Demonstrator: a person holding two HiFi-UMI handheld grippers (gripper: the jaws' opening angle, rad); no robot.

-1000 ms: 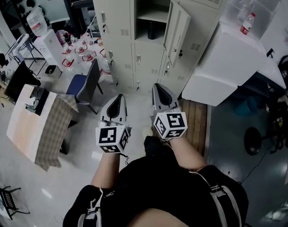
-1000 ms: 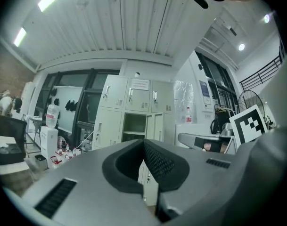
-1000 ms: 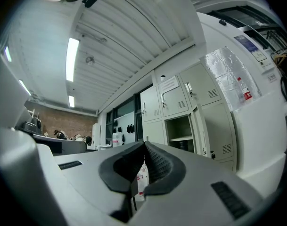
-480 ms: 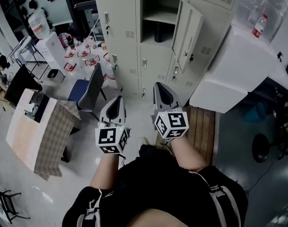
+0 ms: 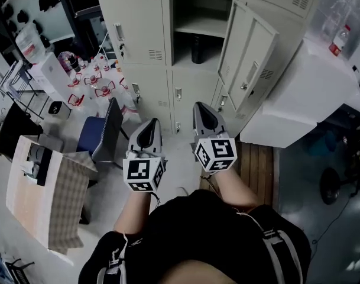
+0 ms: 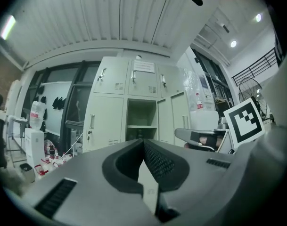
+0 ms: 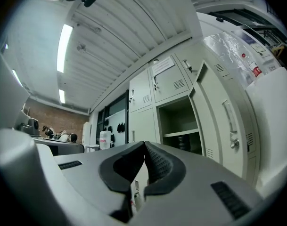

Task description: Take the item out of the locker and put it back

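Observation:
A cream locker bank [image 5: 141, 34] stands ahead. One compartment [image 5: 194, 46] is open, its door [image 5: 250, 64] swung out to the right. A dark bottle-like item [image 5: 197, 48] stands inside under the shelf, also seen small as the dark item [image 7: 182, 143] and the item [image 6: 139, 133]. My left gripper [image 5: 148, 125] and right gripper [image 5: 201, 107] are held side by side at waist height, well short of the lockers. Both are shut with nothing between their jaws: left gripper [image 6: 143, 142], right gripper [image 7: 144, 145].
A white cabinet [image 5: 298, 93] with a bottle [image 5: 339, 40] on top stands right of the lockers. A blue chair [image 5: 103, 135] and a checked-cloth table [image 5: 46, 188] are to the left. Small red-trimmed objects [image 5: 94, 84] lie on the floor. A wooden pallet [image 5: 256, 164] lies near my feet.
The person has walked toward the lockers. The open compartment and its door look larger and nearer. Both grippers stay shut and level.

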